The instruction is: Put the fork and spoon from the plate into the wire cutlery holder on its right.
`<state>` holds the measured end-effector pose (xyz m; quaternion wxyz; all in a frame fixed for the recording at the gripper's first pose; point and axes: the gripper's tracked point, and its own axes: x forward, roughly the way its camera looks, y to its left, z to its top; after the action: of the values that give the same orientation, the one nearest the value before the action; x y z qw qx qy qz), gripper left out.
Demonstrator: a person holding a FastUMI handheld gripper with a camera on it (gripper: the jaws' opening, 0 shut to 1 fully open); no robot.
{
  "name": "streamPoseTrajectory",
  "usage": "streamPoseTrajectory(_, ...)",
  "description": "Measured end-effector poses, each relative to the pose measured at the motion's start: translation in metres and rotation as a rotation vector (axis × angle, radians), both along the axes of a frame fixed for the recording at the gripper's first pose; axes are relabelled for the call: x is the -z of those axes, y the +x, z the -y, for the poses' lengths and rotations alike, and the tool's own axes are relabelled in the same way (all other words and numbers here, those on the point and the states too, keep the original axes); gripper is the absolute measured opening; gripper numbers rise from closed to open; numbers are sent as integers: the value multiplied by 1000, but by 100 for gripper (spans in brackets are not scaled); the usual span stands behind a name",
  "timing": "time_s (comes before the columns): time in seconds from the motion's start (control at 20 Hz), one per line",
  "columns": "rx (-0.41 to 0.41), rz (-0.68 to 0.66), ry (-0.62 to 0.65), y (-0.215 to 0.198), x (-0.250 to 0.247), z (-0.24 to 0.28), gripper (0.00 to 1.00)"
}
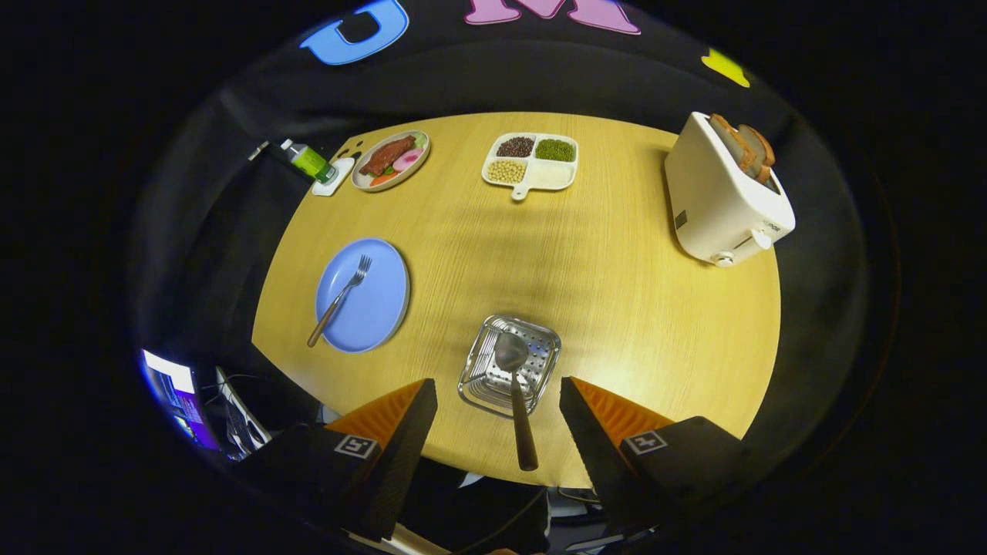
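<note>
My gripper (497,405) hangs open above the wire cutlery holder (484,385), which stands on the wooden table just ahead of the fingers. A spoon (515,389) stands in the holder, bowl down inside it and dark handle rising toward me between the fingers, touched by neither. To the holder's left lies a blue plate (378,301) with a fork (341,297) across it, tines pointing away and its wooden handle overhanging the near rim.
A white toaster (721,196) with bread slices stands at the far right. A divided white tray (532,162) of beans and an oval dish of food (391,159) sit at the back, with a small green bottle (310,160) on the table's far left corner.
</note>
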<state>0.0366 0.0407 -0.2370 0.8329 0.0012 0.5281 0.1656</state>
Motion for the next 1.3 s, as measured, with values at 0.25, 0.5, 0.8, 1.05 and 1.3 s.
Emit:
streamPoseTrajectory(0.25, 35, 83, 31, -12, -25, -9, 100)
streamPoseTrajectory(0.5, 10, 142, 31, -29, -40, -38, 100)
streamPoseTrajectory(0.8, -23, 199, 97, -28, -46, -116, 100)
streamPoseTrajectory(1.05, -54, 157, 145, -26, -21, -182, 100)
streamPoseTrajectory(1.3, -71, 91, 143, -15, 21, -238, 99)
